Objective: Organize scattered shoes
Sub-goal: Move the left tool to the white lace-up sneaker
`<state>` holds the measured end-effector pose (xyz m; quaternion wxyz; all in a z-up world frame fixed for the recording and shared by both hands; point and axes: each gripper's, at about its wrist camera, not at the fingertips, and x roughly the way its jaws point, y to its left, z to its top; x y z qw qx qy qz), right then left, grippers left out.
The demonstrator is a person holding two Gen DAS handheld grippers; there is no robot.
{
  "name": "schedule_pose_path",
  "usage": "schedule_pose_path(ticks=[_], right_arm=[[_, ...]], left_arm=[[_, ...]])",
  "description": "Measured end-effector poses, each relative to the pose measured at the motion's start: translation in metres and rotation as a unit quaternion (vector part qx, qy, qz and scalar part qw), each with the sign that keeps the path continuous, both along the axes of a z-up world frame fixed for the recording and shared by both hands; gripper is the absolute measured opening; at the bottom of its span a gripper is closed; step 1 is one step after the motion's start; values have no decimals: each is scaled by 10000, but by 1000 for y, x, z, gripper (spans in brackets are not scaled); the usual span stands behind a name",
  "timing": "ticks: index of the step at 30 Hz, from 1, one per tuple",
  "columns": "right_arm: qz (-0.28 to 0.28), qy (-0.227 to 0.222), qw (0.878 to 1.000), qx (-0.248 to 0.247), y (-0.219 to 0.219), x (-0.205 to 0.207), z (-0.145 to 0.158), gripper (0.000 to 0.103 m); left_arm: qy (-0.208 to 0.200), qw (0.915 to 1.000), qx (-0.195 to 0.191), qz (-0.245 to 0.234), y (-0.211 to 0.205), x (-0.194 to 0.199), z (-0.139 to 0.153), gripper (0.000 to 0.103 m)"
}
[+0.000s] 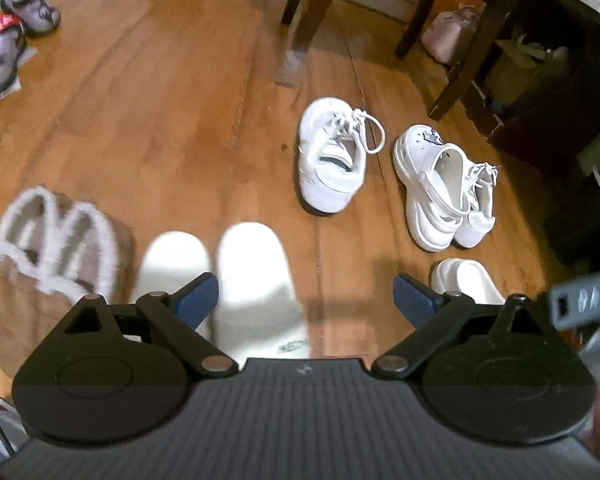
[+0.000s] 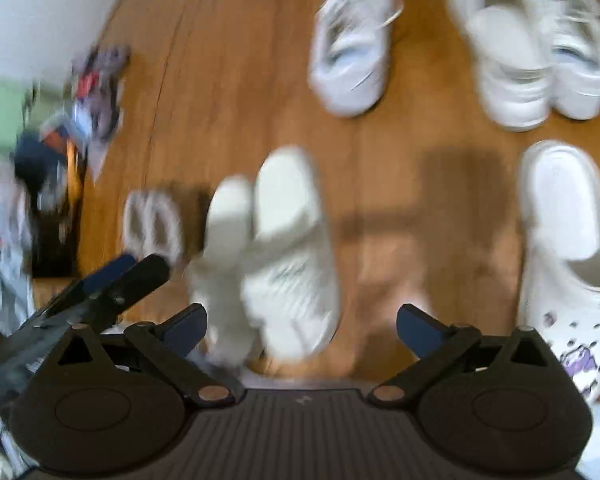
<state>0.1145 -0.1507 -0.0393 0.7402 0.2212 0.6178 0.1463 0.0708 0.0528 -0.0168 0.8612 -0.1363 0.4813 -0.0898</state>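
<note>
Both hand-held grippers, left [image 1: 306, 292] and right [image 2: 302, 326], spread wide and empty above the pair of cream foam slides [image 2: 276, 248], lace-up white sneaker [image 1: 330, 156] beyond them.

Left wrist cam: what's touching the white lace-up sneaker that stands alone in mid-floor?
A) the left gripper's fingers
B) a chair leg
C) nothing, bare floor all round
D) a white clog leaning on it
C: the white lace-up sneaker stands by itself on the wooden floor, with a clear gap to the white clog beside it.
</note>
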Motion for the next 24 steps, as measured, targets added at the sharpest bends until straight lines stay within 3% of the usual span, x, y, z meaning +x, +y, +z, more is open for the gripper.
schedule_pose_path(ticks=[2, 9, 13, 15, 16, 18, 20, 23, 24], right_arm=[[-327, -89, 9994, -97, -20, -15, -18, 100], [-898, -600, 9935, -348, -86, -74, -46, 99], [-1119, -1125, 9855, -602, -97, -94, -37, 99], [-1021, -1508, 9775, -1061, -92, -100, -32, 99], [-927, -1641, 9740, -1257, -88, -98, -30, 99], [-790, -1841, 9672, -1559, -81, -96, -28, 99], [-715, -2027, 9621, -1677, -77, -96, -23, 99], [-710, -2248, 9593, -1554, -75, -102, -16, 98], [-702, -2245, 9596, -1546, -74, -104, -12, 98]], left_arm=[[94, 9999, -28, -53, -12, 10, -6, 95], [98, 9952, 657, -723, -48, 19, -16, 95], [-60, 9792, 947, -1791, -66, 30, -8, 95], [52, 9676, 1653, -1909, -65, 29, -13, 95], [196, 9635, 1862, -1915, -63, 30, -16, 93], [808, 9683, 1673, -1669, -54, 38, -19, 93], [1081, 9734, 1577, -1261, -54, 43, -16, 93], [784, 9747, 1776, -1104, -79, 47, -11, 94], [431, 9679, 2072, -1353, -95, 49, -14, 94]])
